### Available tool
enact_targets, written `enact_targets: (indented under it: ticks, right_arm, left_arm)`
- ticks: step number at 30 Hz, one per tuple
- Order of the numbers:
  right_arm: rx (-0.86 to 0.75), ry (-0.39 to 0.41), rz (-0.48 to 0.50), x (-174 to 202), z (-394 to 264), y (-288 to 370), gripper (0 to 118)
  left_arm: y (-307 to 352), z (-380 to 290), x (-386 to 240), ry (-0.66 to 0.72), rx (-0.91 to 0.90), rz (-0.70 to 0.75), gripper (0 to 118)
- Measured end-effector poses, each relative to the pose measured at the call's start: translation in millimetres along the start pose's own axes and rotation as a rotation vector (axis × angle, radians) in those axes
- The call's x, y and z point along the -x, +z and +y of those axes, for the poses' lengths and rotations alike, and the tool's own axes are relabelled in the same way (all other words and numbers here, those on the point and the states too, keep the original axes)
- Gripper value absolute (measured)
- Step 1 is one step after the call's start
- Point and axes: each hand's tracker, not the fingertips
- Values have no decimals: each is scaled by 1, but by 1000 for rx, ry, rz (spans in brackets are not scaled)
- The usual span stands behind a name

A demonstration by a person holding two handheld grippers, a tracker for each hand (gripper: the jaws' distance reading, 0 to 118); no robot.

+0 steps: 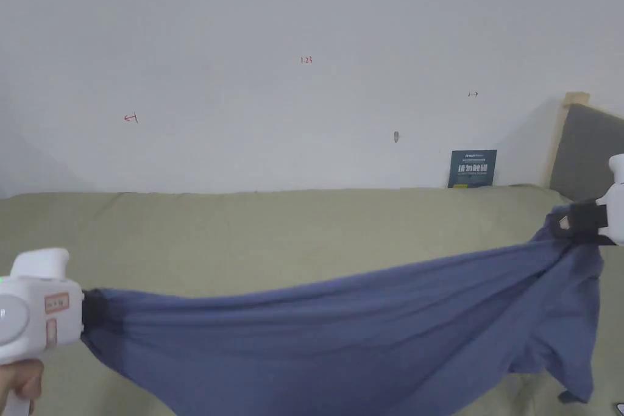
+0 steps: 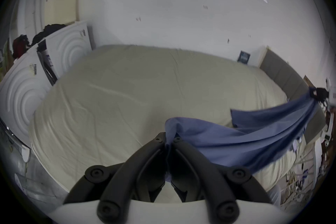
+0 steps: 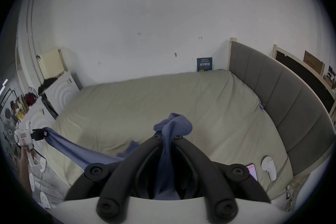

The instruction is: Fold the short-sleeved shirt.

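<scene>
Two grippers hold one blue shirt [image 1: 341,338] stretched in the air above the bed [image 1: 274,228]. The left gripper [image 2: 168,142] has its black jaws pinched together on a bunched edge of the cloth, a small fold poking up past the tips. The right gripper [image 3: 167,137] is clamped the same way, with a knot of fabric standing above its closed jaws.

Writing is scarce: small red marks on the white wall [image 1: 304,21] are too small to make out, and a dark blue card [image 1: 472,168] leaning at the wall's foot carries pale lettering. The left gripper's white body bears small pinkish labels.

The shirt is thin, soft knit, matte, creased into long ridges that run from grip to grip. Its long axis lies across the head view, left to right, rising toward the right gripper, and the middle sags in a shallow curve. Loose cloth hangs below the right end. The bed sheet is pale olive and lightly wrinkled. A grey padded headboard [image 3: 291,100] with a light wooden edge stands at the right.
</scene>
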Motion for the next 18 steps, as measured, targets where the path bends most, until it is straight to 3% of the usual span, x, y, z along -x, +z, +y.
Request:
enact_targets:
  ticks: [7, 12, 18]
  right_arm:
    - [-81, -79, 44, 9, 22, 32, 5]
    - [-107, -45, 34, 33, 38, 40, 5]
    - [-115, -14, 5, 36, 73, 10, 5]
  left_arm:
    - [50, 55, 7, -17, -117, 40, 1]
    - [58, 89, 8, -44, -164, 75, 1]
    - [54, 124, 7, -39, -189, 108, 1]
